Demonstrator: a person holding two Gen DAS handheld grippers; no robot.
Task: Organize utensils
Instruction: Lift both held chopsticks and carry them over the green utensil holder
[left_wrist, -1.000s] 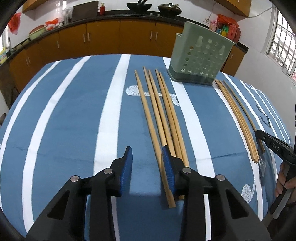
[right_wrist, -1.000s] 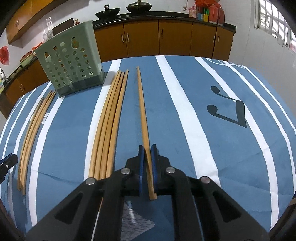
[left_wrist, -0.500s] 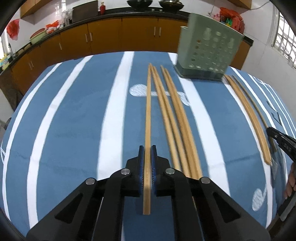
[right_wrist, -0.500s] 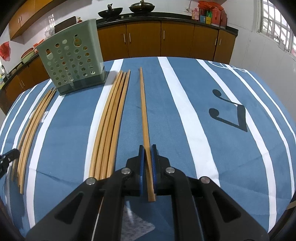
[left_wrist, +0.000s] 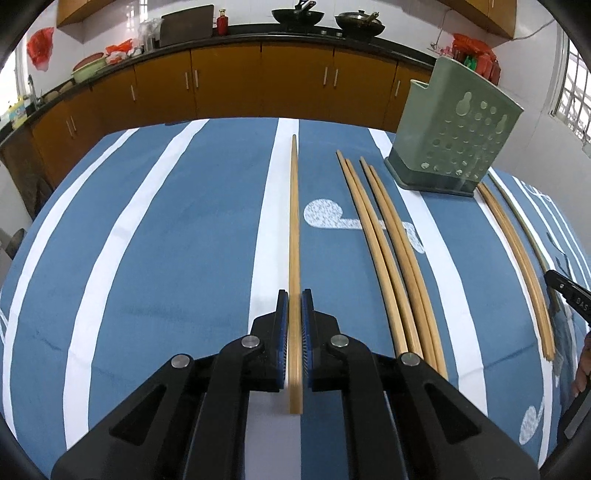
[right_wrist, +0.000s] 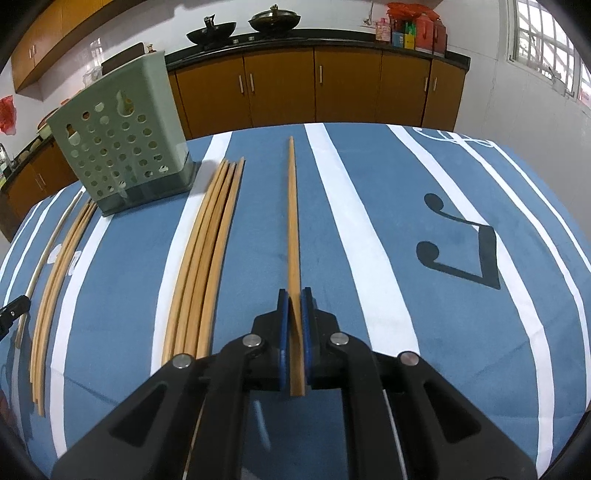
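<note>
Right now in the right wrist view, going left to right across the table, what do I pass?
Wooden chopsticks far left → green perforated plastic holder → bundle of wooden chopsticks → single gripped chopstick → black music-note print.

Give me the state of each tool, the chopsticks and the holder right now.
Left tool: shut on a chopstick, pointing ahead.
Right tool: shut on another chopstick.
Left loose chopsticks: four, flat on the tablecloth, side by side.
Right loose chopsticks: bundle lying flat beside the holder.
Holder: green, upright, no chopsticks seen inside.
</note>
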